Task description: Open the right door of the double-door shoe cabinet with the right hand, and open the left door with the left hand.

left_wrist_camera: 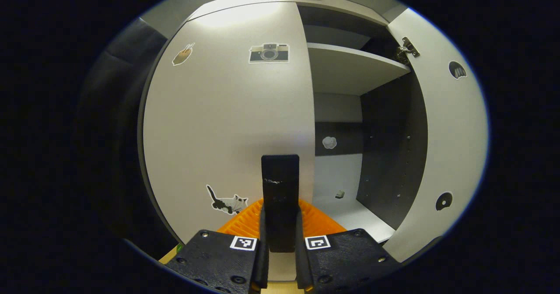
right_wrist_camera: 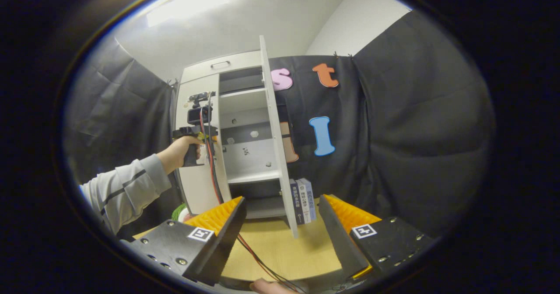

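The left gripper view looked straight at the shoe cabinet (left_wrist_camera: 245, 123) from very close. The left claw (left_wrist_camera: 280, 224) had its two fingers drawn in tight on a dark upright handle (left_wrist_camera: 280, 189) at the edge of the left door (left_wrist_camera: 227, 123), which was still shut. That door carried stickers: a camera (left_wrist_camera: 269, 53), a cat (left_wrist_camera: 227, 203) and a small brown one (left_wrist_camera: 183, 54). The right door (left_wrist_camera: 446, 145) stood swung wide, baring a hinge (left_wrist_camera: 407, 49), a shelf (left_wrist_camera: 350, 66) and the dark inner wall; two round dark stickers sat on its inner face.

The right gripper view stood farther back and took in the whole cabinet (right_wrist_camera: 236, 145) on a wooden counter (right_wrist_camera: 280, 246). The right claw (right_wrist_camera: 280, 228) was spread wide, holding nothing, well apart from the right door (right_wrist_camera: 275, 141), seen edge-on. A hand (right_wrist_camera: 181, 152) in a grey sleeve (right_wrist_camera: 122, 189) held the left claw's (right_wrist_camera: 199, 119) body against the left door (right_wrist_camera: 199, 145), red cables trailing down. Three books (right_wrist_camera: 302, 200) stood beside the open door; their spine lettering was too small to read.
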`<state>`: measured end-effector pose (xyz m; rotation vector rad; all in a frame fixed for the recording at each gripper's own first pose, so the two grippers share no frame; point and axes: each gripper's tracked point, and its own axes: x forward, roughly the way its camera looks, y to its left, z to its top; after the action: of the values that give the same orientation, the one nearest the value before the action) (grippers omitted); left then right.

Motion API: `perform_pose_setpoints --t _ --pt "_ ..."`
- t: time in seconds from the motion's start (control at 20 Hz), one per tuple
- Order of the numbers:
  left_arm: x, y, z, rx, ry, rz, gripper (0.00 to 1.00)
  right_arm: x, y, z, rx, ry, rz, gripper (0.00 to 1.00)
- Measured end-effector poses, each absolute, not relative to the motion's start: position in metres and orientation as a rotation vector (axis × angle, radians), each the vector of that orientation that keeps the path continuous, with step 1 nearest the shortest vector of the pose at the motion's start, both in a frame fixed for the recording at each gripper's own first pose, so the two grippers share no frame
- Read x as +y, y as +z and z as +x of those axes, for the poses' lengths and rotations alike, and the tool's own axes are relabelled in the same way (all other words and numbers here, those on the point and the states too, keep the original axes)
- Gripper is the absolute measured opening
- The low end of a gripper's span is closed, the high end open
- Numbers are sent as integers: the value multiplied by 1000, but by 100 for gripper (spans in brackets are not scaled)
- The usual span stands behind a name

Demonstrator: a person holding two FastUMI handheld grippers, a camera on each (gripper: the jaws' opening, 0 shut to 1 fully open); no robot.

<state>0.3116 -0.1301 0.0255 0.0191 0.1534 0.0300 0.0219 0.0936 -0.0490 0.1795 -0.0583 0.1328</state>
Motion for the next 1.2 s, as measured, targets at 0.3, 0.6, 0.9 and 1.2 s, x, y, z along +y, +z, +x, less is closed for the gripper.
perform_pose_setpoints --t 0.3,0.6,0.9,1.2 --pt "-127 26 301 157 12 32 25 100 -46 24 -64 136 162 94" --pt "-122 24 292 154 -52 41 24 104 -54 23 -47 131 173 94" --pt "-116 25 283 137 -110 51 24 100 -52 26 -36 111 188 94" --pt "-109 25 277 137 -139 78 24 104 -54 28 -21 106 191 99"
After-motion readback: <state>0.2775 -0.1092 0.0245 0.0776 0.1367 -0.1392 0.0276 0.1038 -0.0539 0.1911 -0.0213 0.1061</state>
